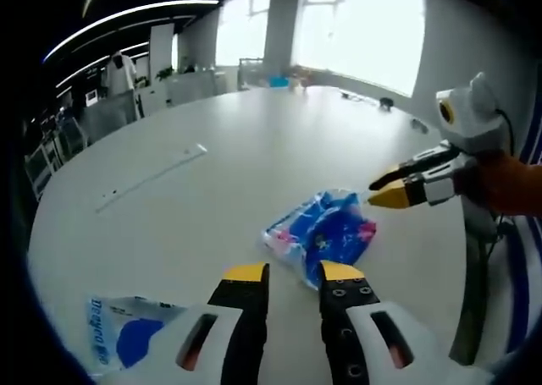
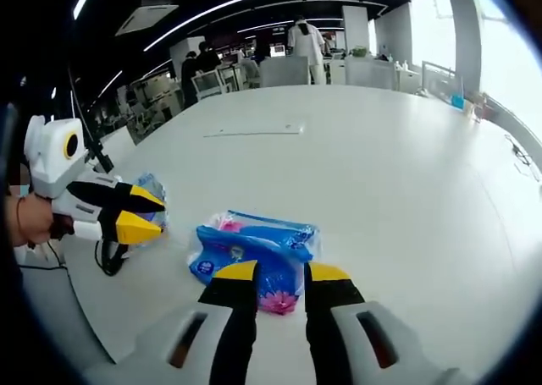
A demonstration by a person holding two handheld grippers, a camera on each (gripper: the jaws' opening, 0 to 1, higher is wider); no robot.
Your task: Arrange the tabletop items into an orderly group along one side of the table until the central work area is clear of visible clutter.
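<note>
In the left gripper view, a flat white-and-blue pouch lies at the lower left, near the table edge; its blue print is too small and skewed to read. Higher up, in the left middle, a long clear ruler lies well apart from everything else. At bottom centre the left gripper has its jaws parted with nothing between them, tips just short of the blue pack, a soft wrapper with pink flowers. At the right edge the right gripper enters, jaws nearly together on nothing, tips just beside the pack's upper corner. Both tools point at the pack from opposite sides, so it is probably the next thing to be gathered.

In the right gripper view, the left gripper shows at the left, held in a hand, slightly parted and empty, with the pouch just behind its tips. The pack sits at lower centre, with the right gripper apart and empty at its near edge. A round logo on the pack is unreadable. The ruler lies far up the table.

The pack sits mid-table; pouch and ruler are not yet grouped.
</note>
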